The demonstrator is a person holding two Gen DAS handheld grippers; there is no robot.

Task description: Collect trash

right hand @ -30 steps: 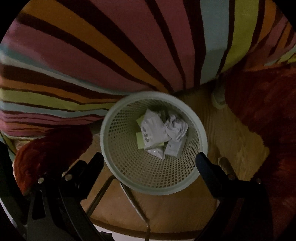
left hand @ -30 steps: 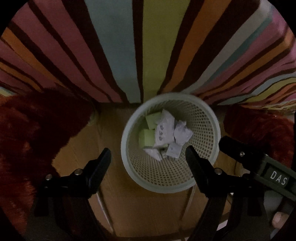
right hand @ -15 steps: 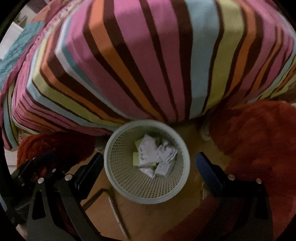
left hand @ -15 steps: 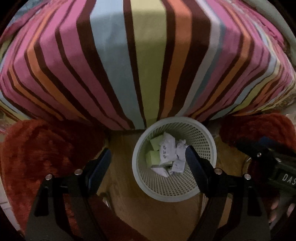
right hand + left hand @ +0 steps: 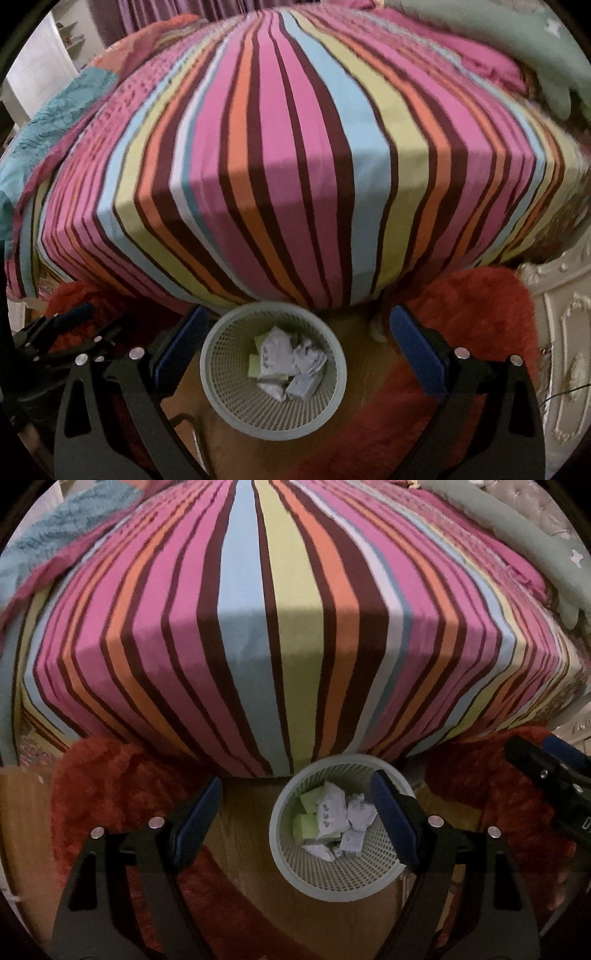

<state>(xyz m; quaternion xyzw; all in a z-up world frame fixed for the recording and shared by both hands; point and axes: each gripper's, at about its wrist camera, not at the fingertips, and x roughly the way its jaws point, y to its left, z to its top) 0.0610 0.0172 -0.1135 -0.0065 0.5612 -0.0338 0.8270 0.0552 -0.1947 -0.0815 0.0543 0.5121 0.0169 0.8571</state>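
Observation:
A pale mesh waste basket (image 5: 291,871) (image 5: 221,398) stands on the wooden floor at the foot of a striped bed. Inside lies trash: crumpled white papers (image 5: 360,812) (image 5: 308,360) and green pieces (image 5: 308,825) (image 5: 254,365). High above the basket, my left gripper (image 5: 295,812) is open with nothing between its blue-padded fingers. My right gripper (image 5: 295,347) is also open and empty, with the basket seen between its fingers. The right gripper's body (image 5: 546,779) shows at the right edge of the left wrist view; the left gripper's body (image 5: 55,339) shows at the left of the right wrist view.
The bed (image 5: 295,627) (image 5: 295,166) with its striped cover fills the upper half of both views. Red shaggy rugs (image 5: 110,782) (image 5: 480,314) lie on either side of the basket. Carved white furniture (image 5: 561,332) stands at the right. A teal blanket (image 5: 55,528) lies at the bed's far left.
Both grippers have risen away from the basket and tilted up, so the basket looks smaller and lower and the bed top has come into view. Both stay open and empty.

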